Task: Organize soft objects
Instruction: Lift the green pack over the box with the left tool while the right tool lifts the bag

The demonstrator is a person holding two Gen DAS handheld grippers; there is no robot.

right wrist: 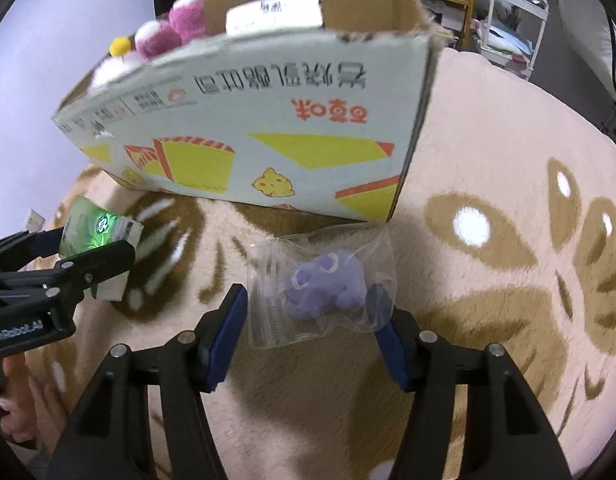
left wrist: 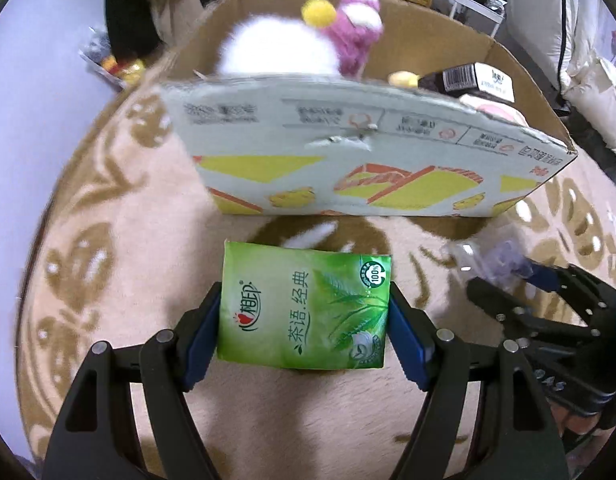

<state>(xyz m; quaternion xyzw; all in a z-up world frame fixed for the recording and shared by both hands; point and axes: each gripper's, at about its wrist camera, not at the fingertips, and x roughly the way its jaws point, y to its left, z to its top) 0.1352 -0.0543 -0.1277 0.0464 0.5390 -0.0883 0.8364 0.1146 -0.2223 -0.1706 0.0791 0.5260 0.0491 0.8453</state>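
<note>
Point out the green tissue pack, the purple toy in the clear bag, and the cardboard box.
green tissue pack point(left wrist: 304, 312): left wrist view, middle of its printed front.
purple toy point(right wrist: 328, 288): right wrist view, its body inside the clear bag.
cardboard box point(right wrist: 268, 128): right wrist view, its printed side wall.

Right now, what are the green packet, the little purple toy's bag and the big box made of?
The green packet looks like thin glossy plastic film: it shines and bulges softly between the left gripper's pads. The purple toy's bag is clear crinkly plastic, see-through with creases; the toy itself seems squishy, though that's unsure. The big box is cardboard: brown inside, printed outside, with torn fuzzy edges.
</note>
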